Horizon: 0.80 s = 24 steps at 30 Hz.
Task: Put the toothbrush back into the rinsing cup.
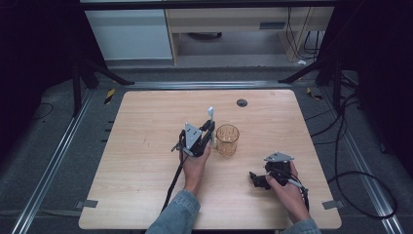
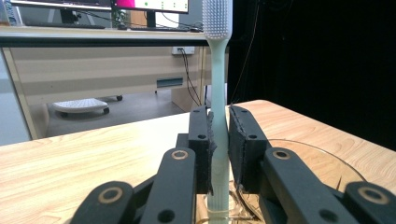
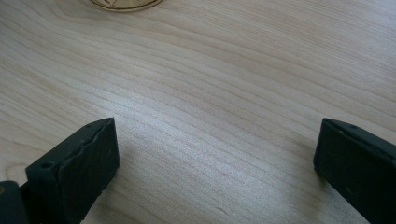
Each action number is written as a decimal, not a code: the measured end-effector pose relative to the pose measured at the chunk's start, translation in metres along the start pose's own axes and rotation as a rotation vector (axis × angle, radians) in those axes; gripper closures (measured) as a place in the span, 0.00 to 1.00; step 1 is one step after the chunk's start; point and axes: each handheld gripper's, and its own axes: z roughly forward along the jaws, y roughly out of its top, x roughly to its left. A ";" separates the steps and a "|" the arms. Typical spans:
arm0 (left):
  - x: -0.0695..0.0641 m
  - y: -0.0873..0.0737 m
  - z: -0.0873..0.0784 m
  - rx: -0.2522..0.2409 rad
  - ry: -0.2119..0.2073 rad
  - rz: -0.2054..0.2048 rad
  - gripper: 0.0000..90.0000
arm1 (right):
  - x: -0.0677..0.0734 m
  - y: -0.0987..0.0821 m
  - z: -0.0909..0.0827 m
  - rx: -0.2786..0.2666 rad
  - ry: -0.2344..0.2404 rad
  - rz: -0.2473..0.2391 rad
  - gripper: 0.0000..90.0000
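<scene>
A pale green toothbrush [image 2: 218, 93] stands upright, bristle head at the top, clamped between the pads of my left gripper [image 2: 219, 140]. In the high view the left gripper [image 1: 208, 130] holds the toothbrush [image 1: 211, 117] just left of a clear amber cup [image 1: 227, 139] at the table's middle. The cup's rim [image 2: 322, 158] curves just behind and to the right of the jaws in the left gripper view. My right gripper [image 1: 257, 179] rests low near the front right of the table, its jaws wide apart over bare wood [image 3: 215, 140] with nothing between them.
The wooden table [image 1: 146, 161] has a small dark round grommet [image 1: 242, 102] near its far edge. The cup's base [image 3: 123, 3] peeks in at the top of the right gripper view. Cables trail on the floor to the right of the table.
</scene>
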 end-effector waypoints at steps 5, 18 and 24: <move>-0.001 -0.003 -0.002 0.010 0.002 0.018 0.88 | 0.000 0.000 0.000 0.001 -0.001 -0.002 0.01; -0.001 -0.006 -0.002 0.024 0.008 0.028 0.88 | 0.000 0.000 0.000 0.001 -0.001 0.000 0.01; -0.002 -0.007 -0.002 0.036 0.009 0.024 0.88 | 0.000 0.000 0.000 0.001 -0.001 -0.001 0.01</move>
